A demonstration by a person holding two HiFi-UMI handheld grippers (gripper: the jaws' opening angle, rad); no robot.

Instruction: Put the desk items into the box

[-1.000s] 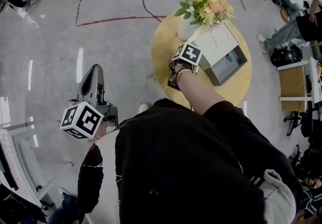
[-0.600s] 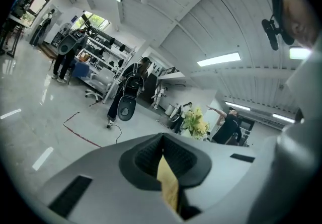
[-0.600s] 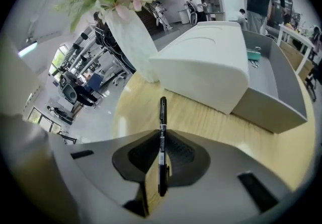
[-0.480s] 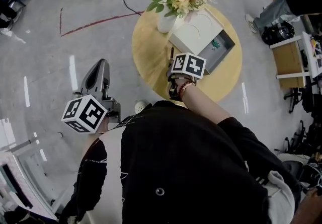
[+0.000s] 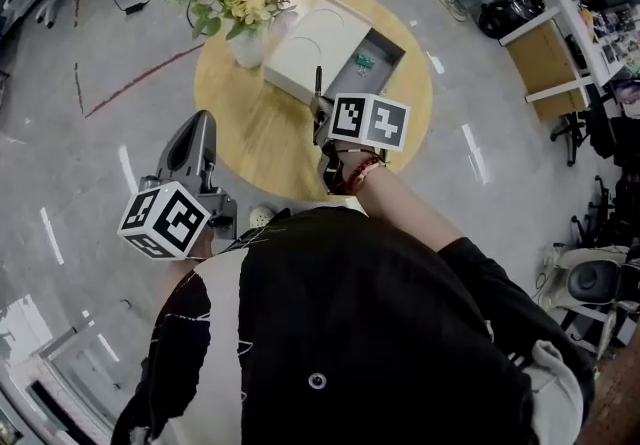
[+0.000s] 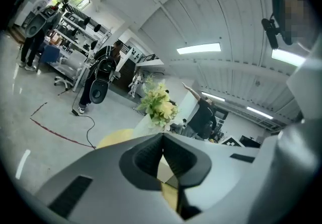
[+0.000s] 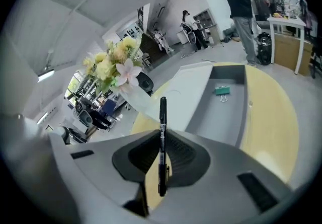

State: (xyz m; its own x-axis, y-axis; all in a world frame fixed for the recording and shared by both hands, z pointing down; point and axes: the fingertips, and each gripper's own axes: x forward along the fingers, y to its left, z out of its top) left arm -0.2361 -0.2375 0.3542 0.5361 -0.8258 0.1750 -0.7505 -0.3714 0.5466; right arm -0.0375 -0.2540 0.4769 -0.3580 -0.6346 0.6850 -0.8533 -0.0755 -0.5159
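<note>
Near the table's (image 5: 260, 138) far edge, the box (image 5: 385, 41) holds a green clip (image 5: 365, 59); right gripper (image 7: 162, 155) clamps a black pen (image 7: 162, 117), not yet boxed; left gripper (image 6: 163, 151) closed, empty

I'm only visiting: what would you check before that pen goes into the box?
1. Grip: ok. The right gripper is shut on the black pen, which sticks out past the jaws.
2. Is the box open: ok, its grey inside shows.
3. Room inside: ok, only a green binder clip shows there.
4. Pen above the opening: not ok, the gripper is over the table, short of it.
5. The left gripper: ok, shut, empty, off to the side.
6. The vase of flowers: ok, beside the lid, away from the opening.
</note>
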